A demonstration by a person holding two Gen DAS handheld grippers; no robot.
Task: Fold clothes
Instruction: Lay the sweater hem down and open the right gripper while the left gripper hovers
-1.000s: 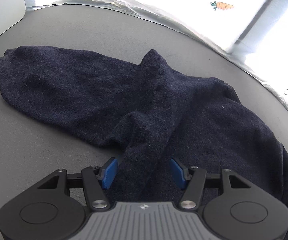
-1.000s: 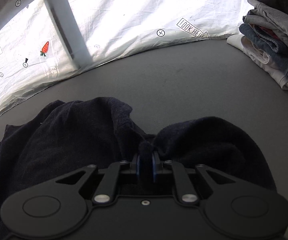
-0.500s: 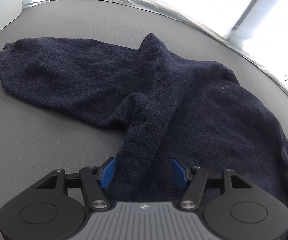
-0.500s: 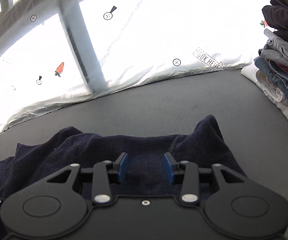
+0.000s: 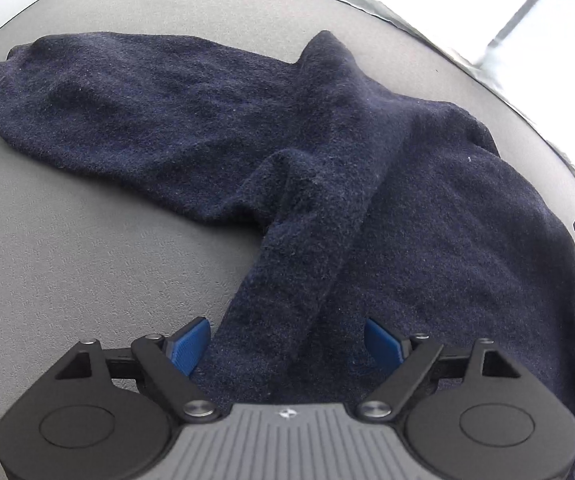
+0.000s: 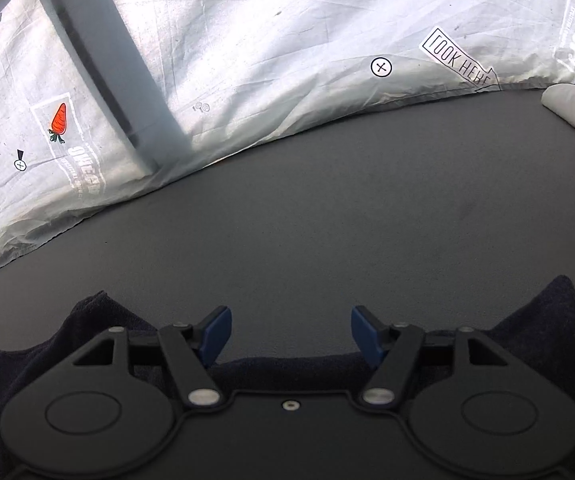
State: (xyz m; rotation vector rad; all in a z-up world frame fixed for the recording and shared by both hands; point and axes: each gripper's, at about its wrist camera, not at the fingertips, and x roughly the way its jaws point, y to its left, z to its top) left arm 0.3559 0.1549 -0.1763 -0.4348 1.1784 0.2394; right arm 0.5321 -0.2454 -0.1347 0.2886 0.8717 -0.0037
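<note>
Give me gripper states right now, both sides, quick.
Left gripper: jaws opening, pads clear of the navy sweater lying between them.
Right gripper: jaws opening, holding nothing; only the sweater's edge shows between them.

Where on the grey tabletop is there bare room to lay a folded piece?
Bare grey tabletop runs between the navy sweater edge and the printed white sheet. Another free patch lies left of the sweater's sleeve. The far right corner is crowded by stacked clothes.
</note>
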